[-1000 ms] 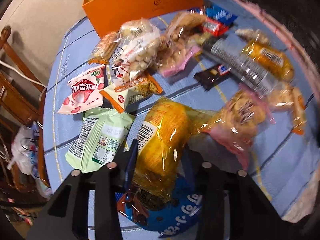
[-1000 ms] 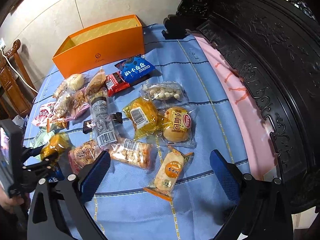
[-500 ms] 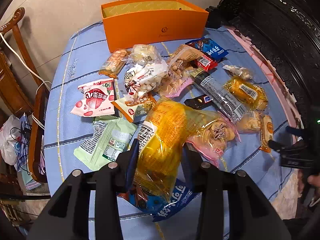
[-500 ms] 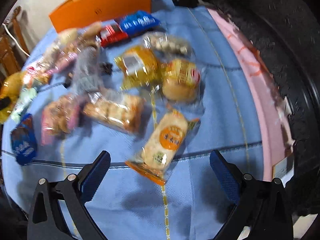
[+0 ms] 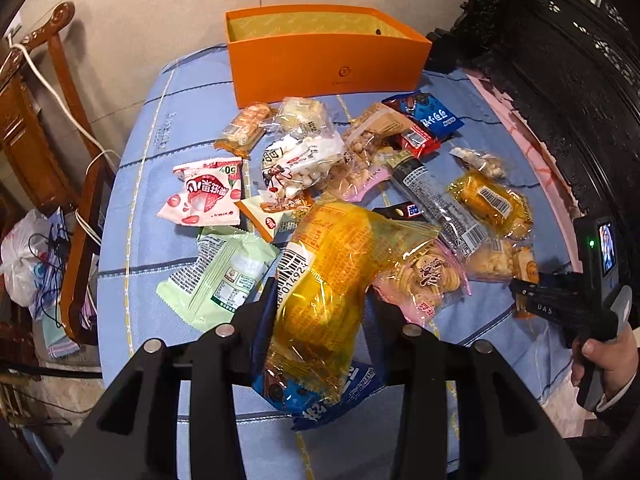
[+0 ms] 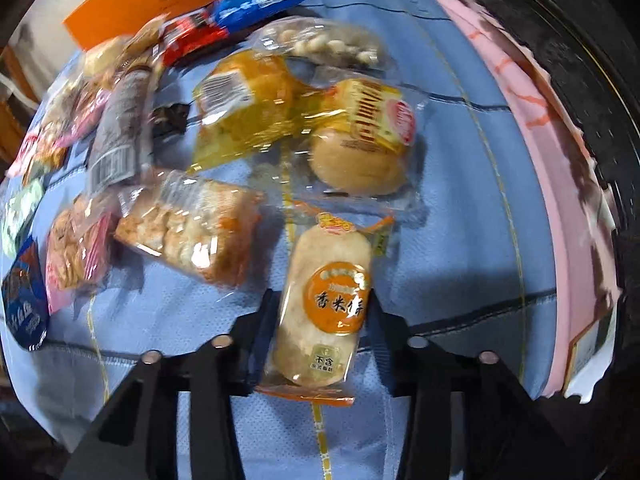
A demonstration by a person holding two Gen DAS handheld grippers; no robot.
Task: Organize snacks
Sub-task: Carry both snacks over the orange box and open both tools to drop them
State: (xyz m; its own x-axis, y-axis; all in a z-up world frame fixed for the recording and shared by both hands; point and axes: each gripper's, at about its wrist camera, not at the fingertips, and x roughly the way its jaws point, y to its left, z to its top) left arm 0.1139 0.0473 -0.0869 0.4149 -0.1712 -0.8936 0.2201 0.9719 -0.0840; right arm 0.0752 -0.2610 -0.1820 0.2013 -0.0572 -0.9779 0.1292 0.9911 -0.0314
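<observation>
Since a second ago the right gripper point(image 6: 320, 312) has dropped and is closing on the rice cracker pack point(image 6: 324, 304), while the left gripper point(image 5: 320, 312) clamps the yellow bread pack point(image 5: 332, 276) short of the empty orange box point(image 5: 320, 60), snacks nearly all unsorted.

My left camera sits just behind my fingers point(image 5: 264, 312) and looks steeply down and forward across the table point(image 5: 168, 120) toward the orange box point(image 5: 328, 64) at the far edge. My right camera points almost straight down, much nearer the blue cloth, with the orange box point(image 6: 120, 8) only a sliver at its top left. Both views share the snack pile before that box, including the blue packet point(image 5: 436, 118) point(image 6: 256, 0).
</observation>
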